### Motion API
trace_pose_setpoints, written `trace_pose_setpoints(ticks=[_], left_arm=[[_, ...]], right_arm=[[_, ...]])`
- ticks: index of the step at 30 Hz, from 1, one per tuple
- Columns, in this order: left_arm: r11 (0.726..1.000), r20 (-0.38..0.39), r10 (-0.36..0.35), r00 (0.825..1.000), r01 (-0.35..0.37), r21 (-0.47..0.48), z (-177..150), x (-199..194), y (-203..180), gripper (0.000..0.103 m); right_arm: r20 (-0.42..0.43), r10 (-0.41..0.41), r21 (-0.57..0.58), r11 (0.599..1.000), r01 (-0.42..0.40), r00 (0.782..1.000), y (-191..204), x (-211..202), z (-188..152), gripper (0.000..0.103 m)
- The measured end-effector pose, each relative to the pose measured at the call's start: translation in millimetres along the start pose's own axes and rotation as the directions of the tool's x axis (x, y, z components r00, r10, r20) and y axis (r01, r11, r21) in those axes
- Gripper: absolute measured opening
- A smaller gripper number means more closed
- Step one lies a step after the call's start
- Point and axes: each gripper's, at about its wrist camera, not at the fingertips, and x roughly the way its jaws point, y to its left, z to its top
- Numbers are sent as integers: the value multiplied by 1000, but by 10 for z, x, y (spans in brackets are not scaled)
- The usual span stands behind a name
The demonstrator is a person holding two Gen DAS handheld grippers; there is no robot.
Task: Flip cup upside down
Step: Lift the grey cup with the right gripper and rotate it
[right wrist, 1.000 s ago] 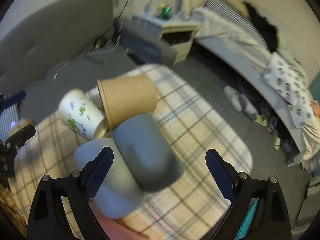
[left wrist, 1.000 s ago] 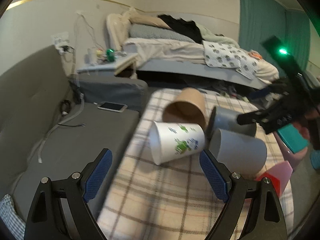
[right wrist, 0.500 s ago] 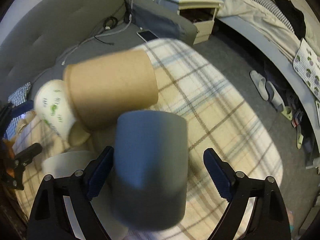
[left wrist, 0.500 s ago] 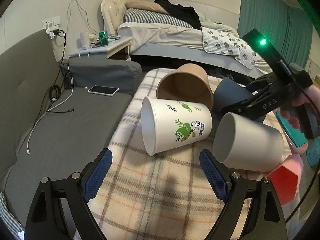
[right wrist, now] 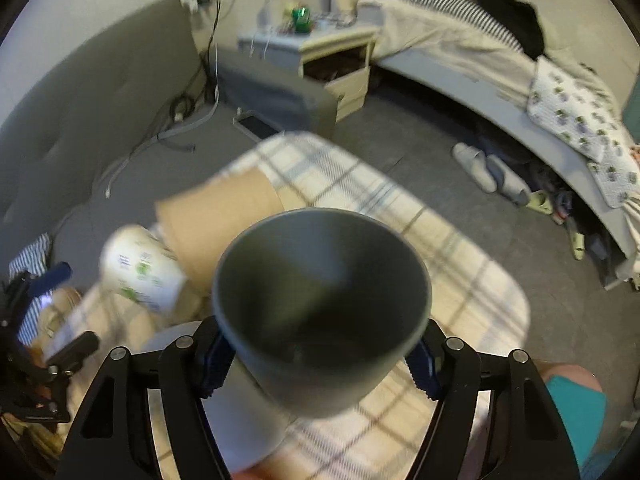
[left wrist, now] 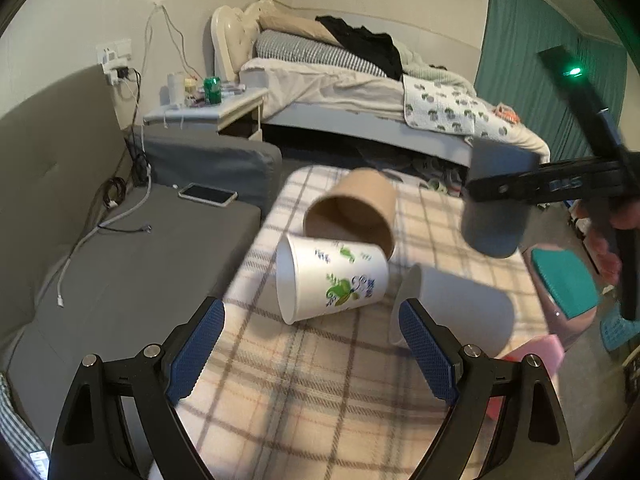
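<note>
My right gripper (right wrist: 318, 360) is shut on a dark grey cup (right wrist: 320, 300) and holds it in the air above the plaid table (right wrist: 472, 292), its open mouth facing the camera. In the left wrist view the same grey cup (left wrist: 496, 216) hangs at the right, clamped by the right gripper. My left gripper (left wrist: 312, 344) is open and empty, low over the plaid table (left wrist: 320, 400). Ahead of it lie a white printed cup (left wrist: 332, 280), a brown paper cup (left wrist: 352, 212) and a light grey cup (left wrist: 456, 304), all on their sides.
A grey sofa (left wrist: 120, 264) with a phone (left wrist: 208, 194) and cables lies left of the table. A pink object (left wrist: 536, 356) and a teal object (left wrist: 564, 280) sit at the table's right edge. A bed and a nightstand stand behind.
My right gripper has shut on the dark grey cup and lifted it off the table, turning its mouth toward the camera. The left gripper has stayed open, shifting only slightly.
</note>
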Motion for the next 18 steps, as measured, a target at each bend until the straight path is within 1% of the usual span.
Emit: trace_pose_setpoints(ticks=[2, 5, 8, 10, 12, 15, 17, 18], left_arm=[[1000, 24, 0, 1000, 0, 5, 41, -181, -2, 92], [1000, 68, -3, 998, 2, 17, 98, -552, 10, 92], [999, 113, 4, 994, -8, 36, 97, -911, 33, 92], [999, 130, 14, 991, -20, 47, 64, -1091, 62, 92], [997, 147, 14, 989, -25, 73, -17, -1283, 113, 92], [992, 154, 49, 987, -67, 108, -169, -1448, 221, 92], [994, 131, 55, 990, -67, 92, -288, -1515, 331, 92], [995, 112, 59, 992, -67, 69, -369, -1556, 403, 92]], right_arm=[[35, -18, 11, 1000, 18, 999, 20, -283, -28, 72], [91, -47, 12, 999, 47, 995, 212, -839, -78, 72], [117, -63, 26, 998, 60, 991, 430, -1302, -223, 72], [120, -79, 31, 997, 76, 990, 658, -1553, -380, 72], [116, -84, 43, 996, 79, 990, 879, -1728, -568, 72], [104, -88, 84, 993, 80, 991, 1241, -1890, -930, 72], [85, -86, 130, 989, 75, 993, 1472, -1887, -1203, 72], [76, -77, 157, 986, 64, 994, 1549, -1864, -1297, 72]])
